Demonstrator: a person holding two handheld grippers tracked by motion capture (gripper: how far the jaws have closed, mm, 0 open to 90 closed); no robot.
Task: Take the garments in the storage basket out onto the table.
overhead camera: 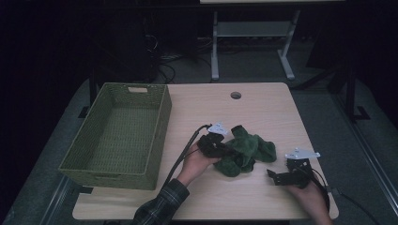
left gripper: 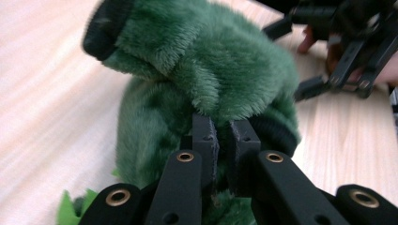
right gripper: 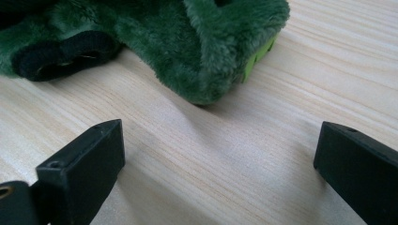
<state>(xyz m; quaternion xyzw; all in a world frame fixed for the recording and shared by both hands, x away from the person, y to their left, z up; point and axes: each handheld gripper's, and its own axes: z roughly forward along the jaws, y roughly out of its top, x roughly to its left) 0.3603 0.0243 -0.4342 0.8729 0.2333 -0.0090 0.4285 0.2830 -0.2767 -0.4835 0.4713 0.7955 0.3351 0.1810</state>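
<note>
A dark green plush item with black cuffs lies bunched on the wooden table, right of centre. My left gripper is at its left end. In the left gripper view, the left gripper has its jaws nearly together, pinching a fold of the green plush. My right gripper rests low on the table just right of the plush, pointing toward it. In the right gripper view, the right gripper stands wide open over bare wood, with the plush a short way ahead and untouched.
An empty green woven basket occupies the table's left side. A round cable hole sits near the far edge. Behind the table the floor shows a white desk frame and cables. The right gripper appears beyond the plush in the left gripper view.
</note>
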